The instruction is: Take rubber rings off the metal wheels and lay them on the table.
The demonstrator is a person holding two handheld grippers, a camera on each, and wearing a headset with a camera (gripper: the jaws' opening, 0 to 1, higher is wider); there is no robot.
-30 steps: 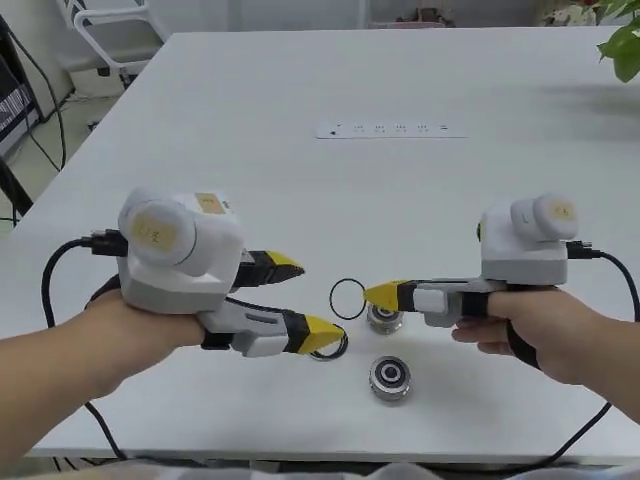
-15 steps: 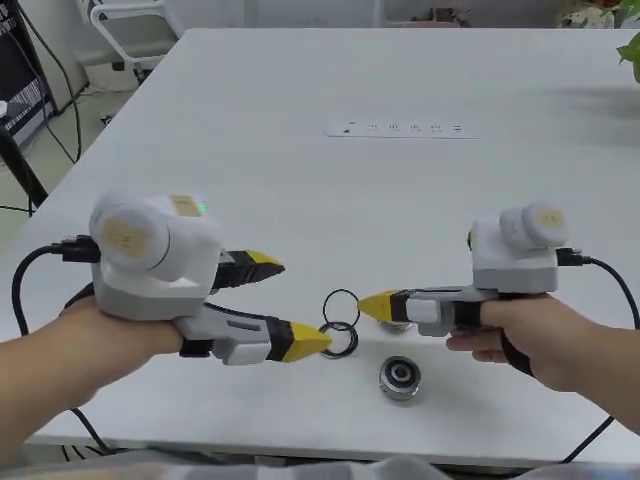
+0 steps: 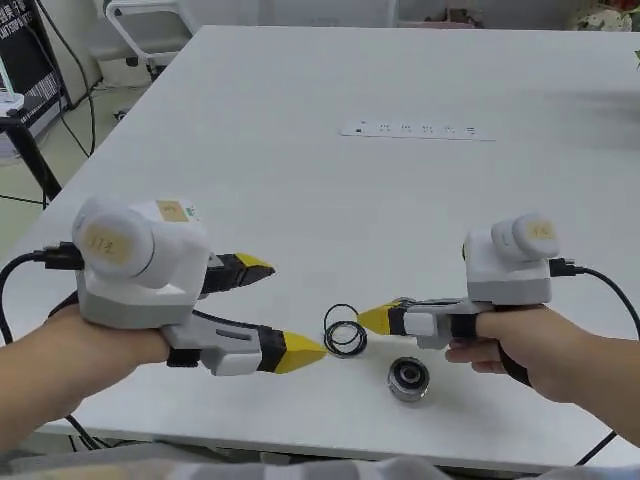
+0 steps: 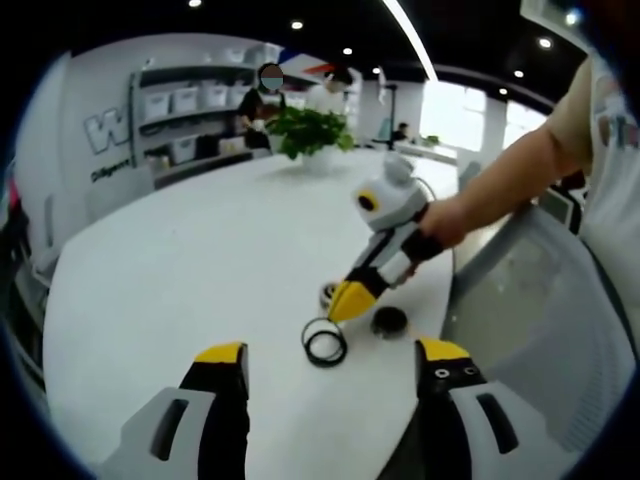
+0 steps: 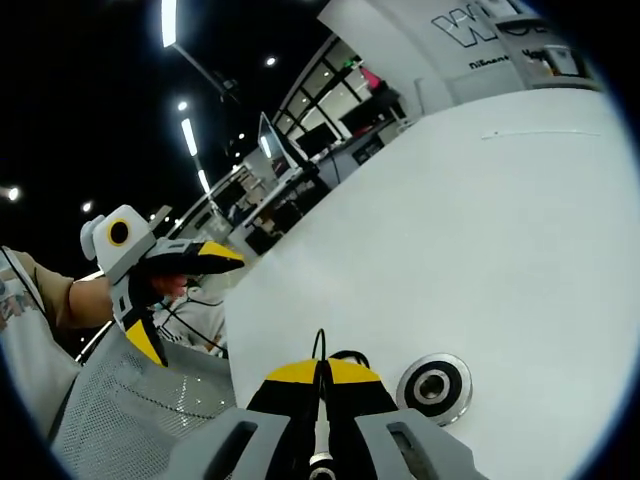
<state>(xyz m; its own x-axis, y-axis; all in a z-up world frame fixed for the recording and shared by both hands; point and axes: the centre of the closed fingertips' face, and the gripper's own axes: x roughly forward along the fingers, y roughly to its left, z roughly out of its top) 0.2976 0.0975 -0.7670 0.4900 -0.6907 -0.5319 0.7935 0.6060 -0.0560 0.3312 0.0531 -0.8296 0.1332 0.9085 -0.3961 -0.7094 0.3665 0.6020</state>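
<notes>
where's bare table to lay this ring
Free: the white table beyond the jaws up to the white power strip. Crowded: near edge, where the right gripper's black rubber ring, a lying ring and a round metal wheel sit beside the left gripper.

Your bench: wide white table (image 3: 300, 150), power strip (image 3: 417, 130) mid-top | your far left: white chair (image 3: 140, 15), pale floor (image 3: 70, 135) | beyond you: wall shelves (image 4: 185, 100), potted plant (image 4: 310, 130), bright windows (image 4: 455, 115), ceiling strip lights (image 4: 410, 40)
</notes>
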